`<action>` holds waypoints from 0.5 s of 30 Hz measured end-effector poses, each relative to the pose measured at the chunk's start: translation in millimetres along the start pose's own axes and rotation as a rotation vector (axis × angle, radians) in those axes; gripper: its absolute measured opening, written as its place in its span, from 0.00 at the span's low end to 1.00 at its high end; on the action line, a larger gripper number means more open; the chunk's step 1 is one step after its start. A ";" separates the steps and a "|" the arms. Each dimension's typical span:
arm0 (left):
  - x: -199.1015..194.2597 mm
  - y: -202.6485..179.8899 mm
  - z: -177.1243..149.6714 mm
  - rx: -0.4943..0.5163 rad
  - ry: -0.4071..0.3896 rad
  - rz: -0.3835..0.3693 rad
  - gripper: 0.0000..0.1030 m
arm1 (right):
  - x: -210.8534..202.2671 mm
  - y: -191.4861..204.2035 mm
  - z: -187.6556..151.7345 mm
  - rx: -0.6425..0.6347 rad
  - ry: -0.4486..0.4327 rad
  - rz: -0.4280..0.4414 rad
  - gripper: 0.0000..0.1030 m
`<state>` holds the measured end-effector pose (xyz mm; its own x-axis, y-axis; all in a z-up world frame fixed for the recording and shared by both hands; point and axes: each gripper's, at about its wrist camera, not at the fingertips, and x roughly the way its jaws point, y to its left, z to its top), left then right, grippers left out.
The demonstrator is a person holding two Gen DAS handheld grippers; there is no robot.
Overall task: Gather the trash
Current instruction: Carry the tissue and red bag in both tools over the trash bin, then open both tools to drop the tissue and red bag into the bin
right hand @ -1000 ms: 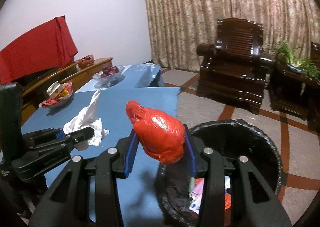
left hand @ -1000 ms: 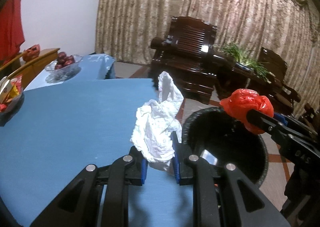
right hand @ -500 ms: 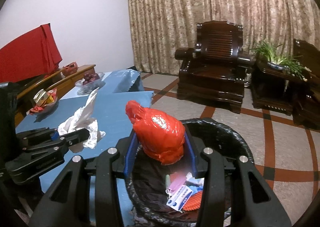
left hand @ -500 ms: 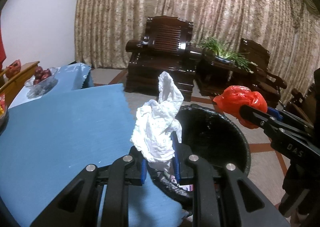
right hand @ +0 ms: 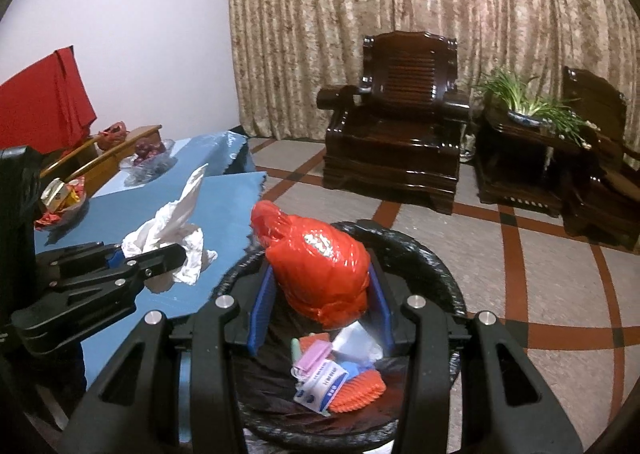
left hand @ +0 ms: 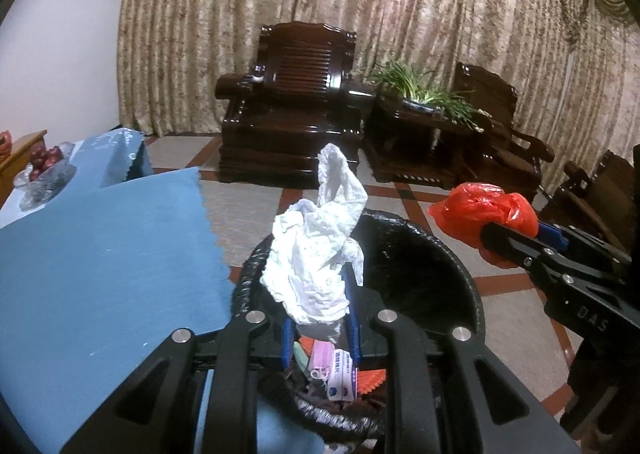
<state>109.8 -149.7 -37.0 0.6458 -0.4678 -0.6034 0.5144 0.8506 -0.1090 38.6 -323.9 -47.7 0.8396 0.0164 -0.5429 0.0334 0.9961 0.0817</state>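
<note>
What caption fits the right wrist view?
Right gripper holds a crumpled red plastic bag over the black-lined trash bin.

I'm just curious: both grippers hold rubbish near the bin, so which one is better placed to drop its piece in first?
Probably the right gripper: its red bag hangs over the bin opening. The left gripper's white tissue sits nearer the rim beside the table.

Blue-covered table (right hand: 224, 214) at nine o'clock, bearing a glass fruit bowl (right hand: 150, 158) and a snack dish (right hand: 60, 202) toward ten. Tiled floor (right hand: 540, 286) with red-brown bands at three o'clock, carrying a black-lined trash bin (right hand: 420, 254) at six and a dark wooden armchair (right hand: 400, 126) at twelve.
</note>
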 end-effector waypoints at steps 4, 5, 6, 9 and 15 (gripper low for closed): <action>23.6 -5.5 2.0 0.007 0.022 -0.019 0.20 | 13.1 -12.9 -6.1 0.012 0.027 -0.029 0.40; 29.3 -6.6 0.7 0.010 0.028 -0.023 0.20 | 17.6 -17.2 -8.0 0.013 0.037 -0.032 0.40; 35.5 -7.2 1.0 0.011 0.035 -0.026 0.20 | 20.7 -19.1 -8.7 0.013 0.043 -0.035 0.40; 53.0 -8.5 1.7 0.014 0.057 -0.030 0.20 | 35.6 -28.6 -13.4 0.015 0.068 -0.046 0.40; 82.4 -9.9 -0.3 0.015 0.089 -0.033 0.20 | 64.0 -39.4 -19.3 0.033 0.105 -0.055 0.40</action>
<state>157.7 -196.7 -85.9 0.5758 -0.4721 -0.6675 0.5435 0.8309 -0.1189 80.5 -360.4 -101.9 0.7749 -0.0279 -0.6314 0.0976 0.9923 0.0758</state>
